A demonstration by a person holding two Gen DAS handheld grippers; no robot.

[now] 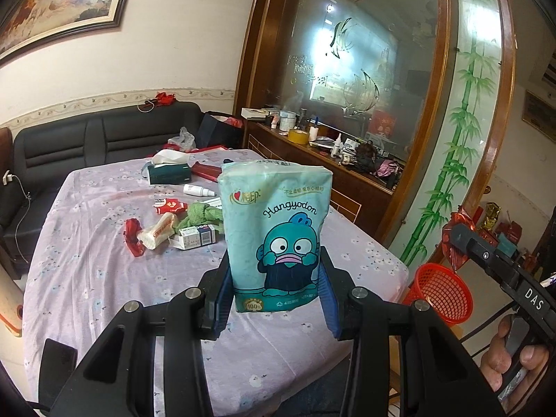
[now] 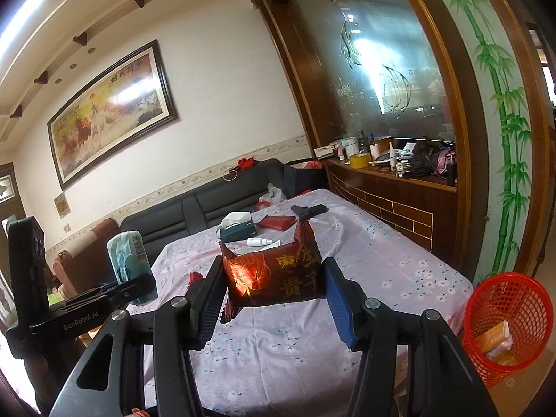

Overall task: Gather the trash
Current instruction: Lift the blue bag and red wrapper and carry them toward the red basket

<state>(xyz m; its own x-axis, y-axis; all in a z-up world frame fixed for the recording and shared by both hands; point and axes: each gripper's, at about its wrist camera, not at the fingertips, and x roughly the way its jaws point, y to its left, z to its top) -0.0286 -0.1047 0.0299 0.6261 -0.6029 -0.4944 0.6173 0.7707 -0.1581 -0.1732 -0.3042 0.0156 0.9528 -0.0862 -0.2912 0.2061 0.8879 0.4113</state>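
My left gripper is shut on a teal tissue pack printed with a cartoon fish, held upright above the table; the pack also shows in the right wrist view. My right gripper is shut on a dark red foil wrapper with gold characters, held above the table. A red mesh trash basket with a few wrappers inside stands on the floor at the table's right corner; it also shows in the left wrist view.
The table has a lilac flowered cloth. On it lie a red wrapper, a small carton, a green cloth, a white bottle and a tissue box. A dark sofa stands behind, a wooden cabinet to the right.
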